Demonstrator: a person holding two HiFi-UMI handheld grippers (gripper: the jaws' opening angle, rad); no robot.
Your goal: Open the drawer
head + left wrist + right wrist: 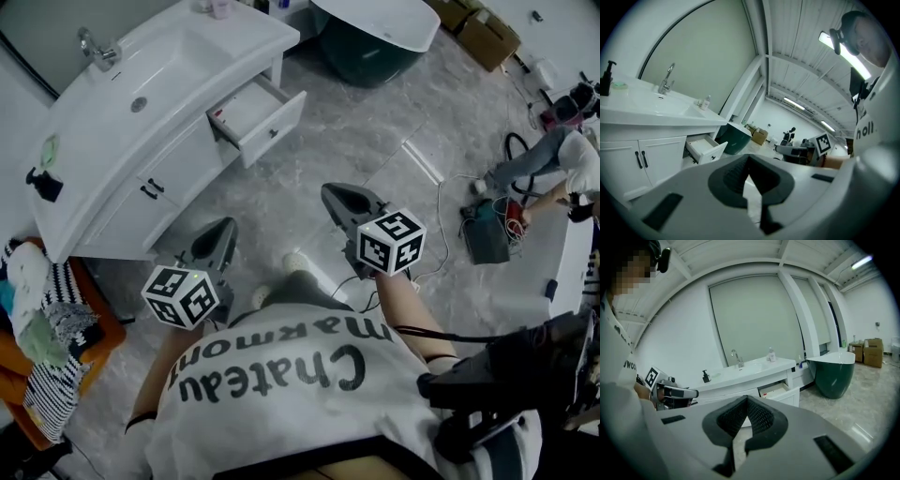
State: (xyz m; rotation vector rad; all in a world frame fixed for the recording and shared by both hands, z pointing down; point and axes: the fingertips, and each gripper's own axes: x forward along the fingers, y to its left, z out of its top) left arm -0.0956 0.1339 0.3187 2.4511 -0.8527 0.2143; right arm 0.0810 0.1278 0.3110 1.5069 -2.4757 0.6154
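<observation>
The white vanity has its top right drawer pulled out, and its inside shows empty. The same drawer stands out in the left gripper view, and the right gripper view shows the drawer past the jaws. My left gripper hangs over the floor in front of the cabinet doors, well short of the drawer. Its jaws meet at the tips with nothing between them. My right gripper is also over the floor, below and to the right of the drawer, shut and empty.
A dark green bathtub stands beyond the vanity, with cardboard boxes behind it. A person crouches at the right among cables and tools. An orange seat piled with clothes sits at the left. Grey floor lies between.
</observation>
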